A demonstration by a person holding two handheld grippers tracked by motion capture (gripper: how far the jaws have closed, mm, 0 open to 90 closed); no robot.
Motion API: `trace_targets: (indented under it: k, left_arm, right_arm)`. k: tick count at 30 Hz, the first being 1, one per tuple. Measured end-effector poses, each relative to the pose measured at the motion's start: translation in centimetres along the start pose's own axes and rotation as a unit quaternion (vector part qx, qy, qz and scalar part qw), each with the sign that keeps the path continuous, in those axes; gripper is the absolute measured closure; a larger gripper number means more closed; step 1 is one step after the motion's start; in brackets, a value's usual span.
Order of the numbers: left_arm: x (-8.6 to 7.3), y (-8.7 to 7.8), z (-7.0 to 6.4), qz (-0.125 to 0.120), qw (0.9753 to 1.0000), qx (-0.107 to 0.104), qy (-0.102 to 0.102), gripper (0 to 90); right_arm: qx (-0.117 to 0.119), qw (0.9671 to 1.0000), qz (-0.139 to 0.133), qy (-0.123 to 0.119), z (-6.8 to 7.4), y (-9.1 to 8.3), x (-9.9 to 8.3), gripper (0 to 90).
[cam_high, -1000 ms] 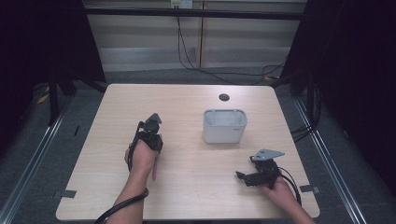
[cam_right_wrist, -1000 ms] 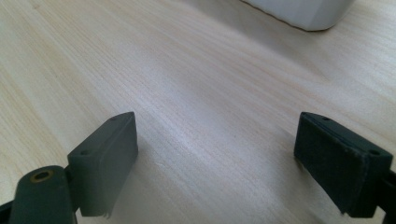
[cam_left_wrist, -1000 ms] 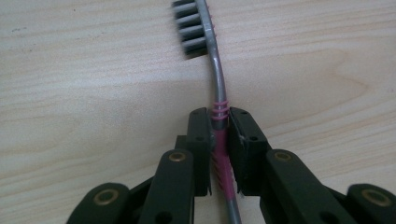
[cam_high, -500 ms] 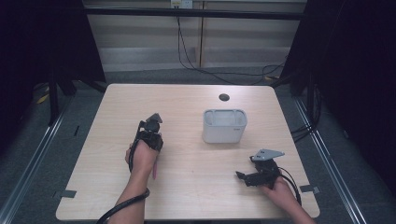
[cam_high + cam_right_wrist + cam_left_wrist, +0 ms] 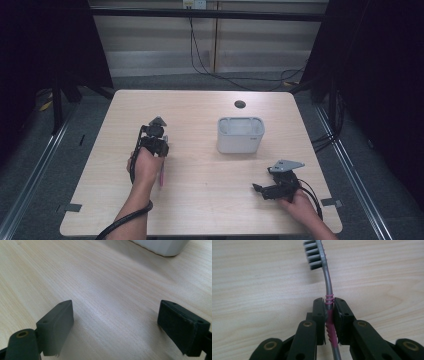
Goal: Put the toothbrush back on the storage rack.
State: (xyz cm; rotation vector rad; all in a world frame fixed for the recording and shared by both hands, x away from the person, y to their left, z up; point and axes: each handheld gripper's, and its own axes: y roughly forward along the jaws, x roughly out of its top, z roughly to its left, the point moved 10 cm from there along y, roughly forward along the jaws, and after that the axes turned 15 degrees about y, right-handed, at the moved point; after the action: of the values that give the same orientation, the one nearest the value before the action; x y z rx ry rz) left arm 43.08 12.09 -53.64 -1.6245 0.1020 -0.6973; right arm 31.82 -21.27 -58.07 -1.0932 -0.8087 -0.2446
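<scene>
A toothbrush (image 5: 327,280) with a grey neck, dark bristles and a pink ribbed handle lies low over the wooden table (image 5: 200,200). My left gripper (image 5: 329,307) is shut on its handle just below the neck, with the bristle head pointing away from the jaws. In the high view the left gripper (image 5: 156,140) sits left of centre, and the pink handle end (image 5: 161,177) sticks out beside the hand. My right gripper (image 5: 260,190) rests near the front right, open, jaws pointing left. Its pads (image 5: 57,322) stand wide apart with bare wood between them.
A white-grey rectangular container (image 5: 240,135) stands right of the table's centre, and its base (image 5: 162,246) shows ahead of the right gripper. A small dark round hole (image 5: 240,104) lies behind it near the far edge. Cables trail off the front.
</scene>
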Motion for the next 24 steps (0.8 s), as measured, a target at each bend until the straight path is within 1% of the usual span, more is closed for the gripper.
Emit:
trace_targets:
  k: [2,4,5,6,7,10,13,15,19,21,22,24]
  left_arm:
    - [0.4,-0.5,0.1,-0.016,0.9999,0.000,0.006,80.4]
    - [0.8,-1.1,0.0,-0.035,0.9994,-0.002,0.003,80.4]
    - [0.8,-1.1,0.0,-0.035,0.9994,-0.002,0.003,80.4]
    - [1.3,-1.6,0.0,-0.052,0.9986,-0.001,0.012,80.4]
    - [1.5,-1.8,0.0,-0.061,0.9981,0.000,0.010,80.4]
    - [2.2,-2.6,-0.2,-0.086,0.9963,-0.006,0.008,80.4]
    - [2.8,-3.3,-0.4,-0.112,0.9935,-0.006,0.015,80.4]
    - [3.3,-3.9,-0.5,-0.131,0.9912,-0.002,0.021,80.4]
    - [4.1,-4.8,-0.9,-0.161,0.9865,-0.003,0.028,80.4]
    - [4.4,-5.1,-1.1,-0.174,0.9844,-0.004,0.030,80.4]
    - [4.4,-5.1,-1.1,-0.174,0.9844,-0.004,0.030,80.4]
    - [4.5,-5.3,-1.1,-0.181,0.9828,-0.002,0.037,80.4]
  right_arm:
    - [0.000,1.0000,0.000,0.000,0.0,0.0,0.0,13.1]
    - [0.000,1.0000,0.000,0.000,0.0,0.0,0.0,13.1]
    - [0.000,1.0000,0.000,0.000,0.0,0.0,0.0,13.1]
    - [0.000,1.0000,0.000,0.000,0.0,0.0,0.0,13.1]
    - [0.000,1.0000,0.000,0.000,0.0,0.0,0.0,13.1]
    - [0.000,1.0000,0.000,0.000,0.0,0.0,0.0,13.1]
    - [0.000,1.0000,0.000,0.000,0.0,0.0,0.0,13.1]
    - [0.000,1.0000,0.000,0.000,0.0,0.0,0.0,13.1]
    - [0.000,1.0000,0.000,0.000,0.0,0.0,0.0,13.1]
    - [0.000,1.0000,0.000,0.000,0.0,0.0,0.0,13.0]
    - [0.000,1.0000,0.000,0.000,0.0,0.0,0.0,13.0]
    - [0.000,1.0000,0.000,0.000,0.0,0.0,0.0,13.1]
